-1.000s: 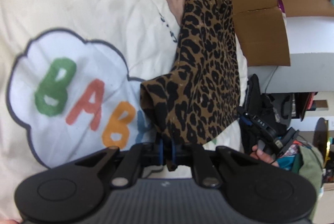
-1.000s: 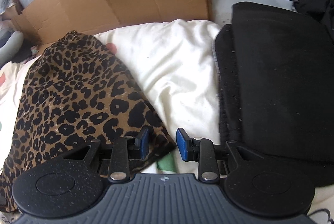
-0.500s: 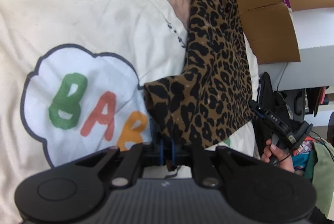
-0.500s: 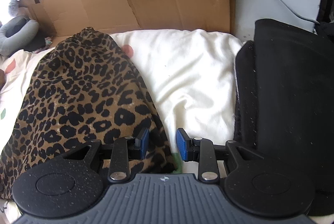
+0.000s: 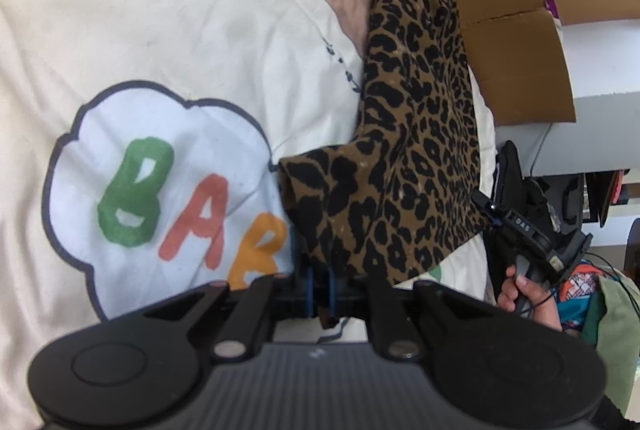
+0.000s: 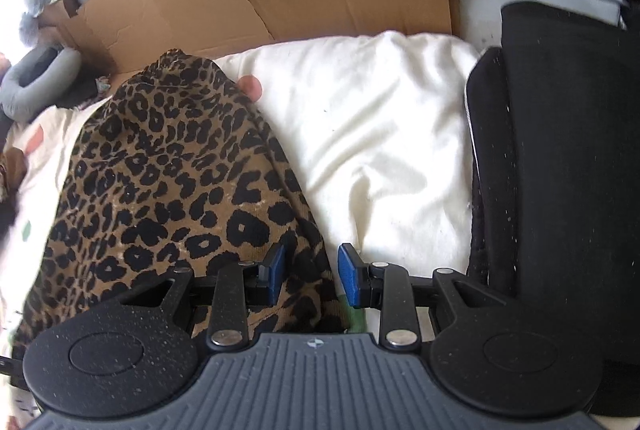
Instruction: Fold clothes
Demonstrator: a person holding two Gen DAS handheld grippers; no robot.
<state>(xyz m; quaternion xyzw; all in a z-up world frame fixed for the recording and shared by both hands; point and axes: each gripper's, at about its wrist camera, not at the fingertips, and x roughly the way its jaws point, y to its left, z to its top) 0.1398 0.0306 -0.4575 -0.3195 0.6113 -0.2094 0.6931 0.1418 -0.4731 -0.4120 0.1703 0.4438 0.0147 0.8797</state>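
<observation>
The left gripper (image 5: 320, 294) is pinching a corner of the leopard-print garment (image 5: 408, 149), which is lying on the blanket (image 5: 180, 9) toward 1 o'clock. The right gripper (image 6: 311, 276) is hovering, jaws wide, over its edge.

Left wrist view: the leopard-print garment (image 5: 404, 133) covered the last letter of the "BABY" print (image 5: 160, 189) and the left gripper's (image 5: 320, 294) pinch point. Right wrist view: the black garment (image 6: 560, 169) ran off the right edge; the frame's left edge was blurred.
</observation>
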